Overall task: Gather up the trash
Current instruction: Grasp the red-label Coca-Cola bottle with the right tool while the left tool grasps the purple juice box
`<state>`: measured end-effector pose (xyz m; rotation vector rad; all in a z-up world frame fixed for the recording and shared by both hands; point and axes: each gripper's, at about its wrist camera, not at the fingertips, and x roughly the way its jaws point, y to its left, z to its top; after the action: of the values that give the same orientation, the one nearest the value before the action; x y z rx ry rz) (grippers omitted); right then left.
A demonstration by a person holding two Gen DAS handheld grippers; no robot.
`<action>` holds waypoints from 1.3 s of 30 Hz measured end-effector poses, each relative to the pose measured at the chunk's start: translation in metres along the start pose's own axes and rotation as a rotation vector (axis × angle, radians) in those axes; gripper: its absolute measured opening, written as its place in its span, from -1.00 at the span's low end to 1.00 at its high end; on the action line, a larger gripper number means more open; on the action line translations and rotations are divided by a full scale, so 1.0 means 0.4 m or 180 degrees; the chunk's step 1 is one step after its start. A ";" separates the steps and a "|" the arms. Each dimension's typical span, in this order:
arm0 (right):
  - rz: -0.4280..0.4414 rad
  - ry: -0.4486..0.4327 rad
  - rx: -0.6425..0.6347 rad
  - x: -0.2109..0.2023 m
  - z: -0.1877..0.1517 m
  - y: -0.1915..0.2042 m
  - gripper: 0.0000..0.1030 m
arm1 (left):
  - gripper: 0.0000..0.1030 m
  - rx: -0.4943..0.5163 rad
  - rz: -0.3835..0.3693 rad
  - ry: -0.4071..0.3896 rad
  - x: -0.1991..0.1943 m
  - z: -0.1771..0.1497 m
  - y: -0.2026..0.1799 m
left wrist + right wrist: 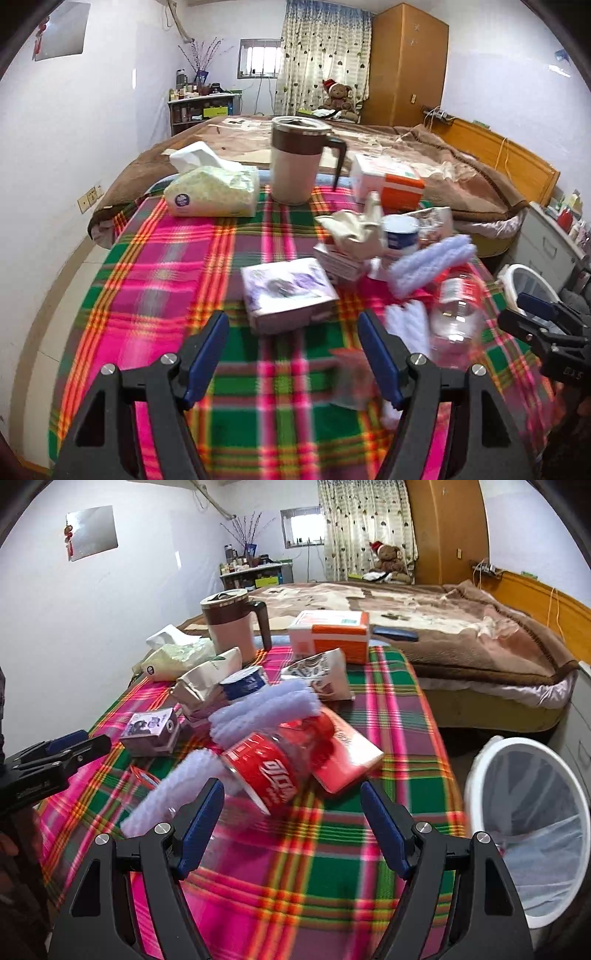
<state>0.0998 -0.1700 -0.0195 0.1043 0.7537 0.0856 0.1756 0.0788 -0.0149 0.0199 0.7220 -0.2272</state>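
Observation:
A plaid-covered table (155,280) holds litter. In the left wrist view my left gripper (293,349) is open and empty, just short of a small purple-printed box (288,291). A crumpled paper (351,229), a clear plastic bottle (456,314) and lilac cloths (428,264) lie to its right. In the right wrist view my right gripper (291,821) is open and empty, right before the red-labelled plastic bottle (271,771) lying on its side. A white lined trash bin (528,819) stands by the table's right edge.
A handled mug (295,162), a tissue pack (212,192) and an orange-white box (388,182) stand at the table's far end. A red packet (347,757) lies behind the bottle. A bed (424,627) lies beyond the table.

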 end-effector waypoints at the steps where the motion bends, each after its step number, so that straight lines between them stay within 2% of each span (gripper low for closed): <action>1: 0.0023 0.0037 0.0035 0.009 0.006 0.005 0.51 | 0.44 0.0020 -0.0001 -0.0001 0.008 0.008 0.009; 5: 0.0058 0.0132 0.0123 0.041 0.018 0.020 0.51 | 0.46 0.0192 -0.0221 0.0129 0.055 0.035 0.027; 9: 0.0037 0.0248 0.0250 0.075 0.026 0.031 0.51 | 0.47 0.0363 -0.0180 0.0194 0.090 0.051 0.028; 15: 0.0019 0.0353 0.0286 0.101 0.035 0.054 0.51 | 0.49 0.0403 -0.0331 0.0275 0.126 0.074 0.042; 23: -0.0047 0.0471 0.0275 0.129 0.044 0.075 0.52 | 0.50 0.0645 -0.0490 0.0429 0.168 0.090 0.029; 29: -0.0148 0.0557 0.0081 0.129 0.051 0.085 0.52 | 0.50 0.0851 -0.0643 0.0475 0.188 0.100 0.017; 31: -0.0139 0.0607 -0.0118 0.120 0.045 0.092 0.52 | 0.50 0.0919 -0.0789 0.0570 0.200 0.099 0.013; 34: -0.0228 0.0692 -0.0374 0.108 0.039 0.097 0.52 | 0.50 0.1066 -0.0867 0.0577 0.207 0.100 0.004; 36: -0.0276 0.0680 -0.0364 0.093 0.037 0.085 0.52 | 0.50 0.1001 -0.0824 0.0629 0.214 0.104 0.010; 39: -0.0154 0.0672 -0.0296 0.075 0.037 0.067 0.52 | 0.50 0.0990 -0.0870 0.0665 0.208 0.097 0.016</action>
<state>0.1306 -0.1410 -0.0259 -0.0119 0.9610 0.0861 0.2627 0.0647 -0.0408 0.2452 0.8914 -0.6046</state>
